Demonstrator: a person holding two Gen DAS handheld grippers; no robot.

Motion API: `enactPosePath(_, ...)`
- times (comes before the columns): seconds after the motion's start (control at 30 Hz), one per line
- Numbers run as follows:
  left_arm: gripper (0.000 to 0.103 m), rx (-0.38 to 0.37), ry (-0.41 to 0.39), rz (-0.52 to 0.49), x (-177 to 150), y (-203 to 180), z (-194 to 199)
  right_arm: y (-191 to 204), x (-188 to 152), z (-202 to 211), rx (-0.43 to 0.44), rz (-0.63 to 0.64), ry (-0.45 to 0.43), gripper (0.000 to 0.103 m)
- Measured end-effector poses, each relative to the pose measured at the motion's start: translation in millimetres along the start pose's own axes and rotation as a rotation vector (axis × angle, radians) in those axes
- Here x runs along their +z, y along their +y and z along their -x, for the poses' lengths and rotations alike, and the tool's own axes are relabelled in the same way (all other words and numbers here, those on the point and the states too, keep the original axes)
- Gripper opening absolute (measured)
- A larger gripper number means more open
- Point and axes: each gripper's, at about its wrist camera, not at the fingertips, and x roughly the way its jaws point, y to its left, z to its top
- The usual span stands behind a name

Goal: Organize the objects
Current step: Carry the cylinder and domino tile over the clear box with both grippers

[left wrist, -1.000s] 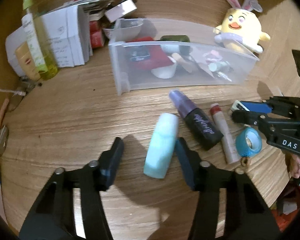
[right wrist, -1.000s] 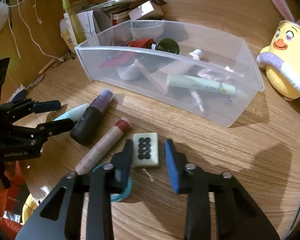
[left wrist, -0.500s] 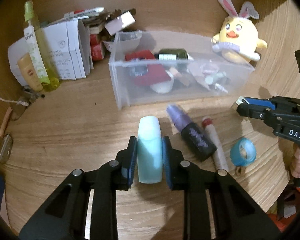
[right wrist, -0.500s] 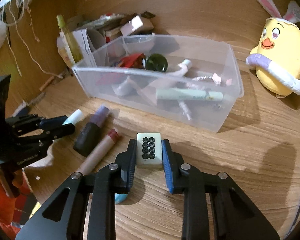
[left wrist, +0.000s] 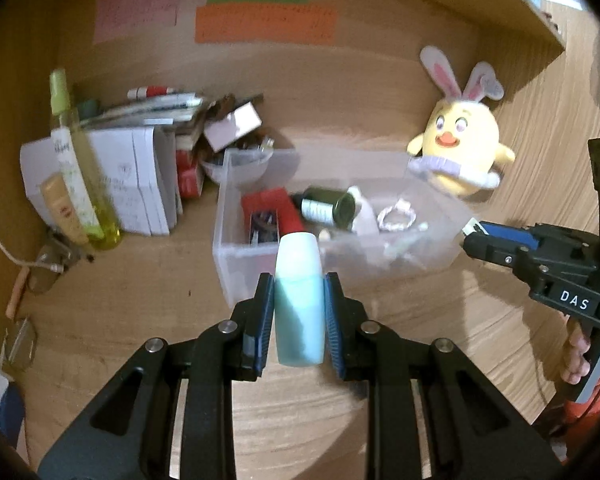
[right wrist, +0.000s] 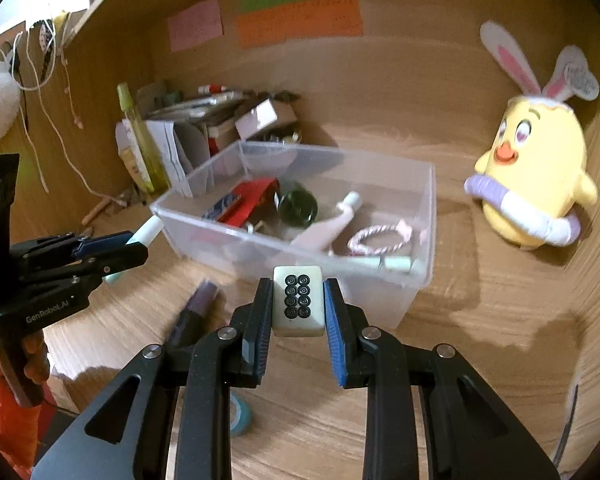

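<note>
My left gripper (left wrist: 299,300) is shut on a pale turquoise bottle (left wrist: 299,300) and holds it above the desk, just in front of the clear plastic bin (left wrist: 236,280). My right gripper (right wrist: 298,304) is shut on a cream mahjong tile (right wrist: 298,300) with black circles, raised before the bin's near wall (right wrist: 396,292). The bin holds a red pouch (right wrist: 248,196), a dark green bottle (right wrist: 298,204), a white tube (right wrist: 332,224) and a pink-white bracelet (right wrist: 380,236). Each gripper shows in the other's view: the left (right wrist: 136,248), the right (left wrist: 472,236).
A yellow bunny-eared plush (right wrist: 532,184) sits right of the bin. A purple-capped black bottle (right wrist: 192,312) and a blue tape roll (right wrist: 240,416) lie on the desk below my right gripper. Papers, boxes and a yellow-green spray bottle (left wrist: 76,172) crowd the back left corner.
Both grippers have lifted their held objects off the desk and moved toward the bin. A second ago both were open around the bottle and the tile.
</note>
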Motion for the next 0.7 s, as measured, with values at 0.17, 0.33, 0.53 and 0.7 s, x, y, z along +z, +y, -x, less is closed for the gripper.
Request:
enactPosePath(0.17,0.024,0.001,-0.039,0.005,15.4,-2.3,3.9,-3.4,12.9,8.3,-0.008,-0.007,-0.051,0.023)
enactPosePath(0.33,0.024,-0.010,-0.065,0.019,29.0,-1.6,3.5,-7.5,25.0,10.7,-0.029,-0.012,-0.085,0.023)
enactPosePath(0.53,0.024,-0.049,-0.076,0.051,45.7,2.3,-3.2,-15.2,38.3,6.9,-0.044,-0.018,-0.107,0.023)
enactPosePath(0.7,0.024,-0.051,-0.070,0.069,57.8,6.6,-15.0,-20.1,48.1,-3.7,-0.068,-0.009,-0.104,0.023)
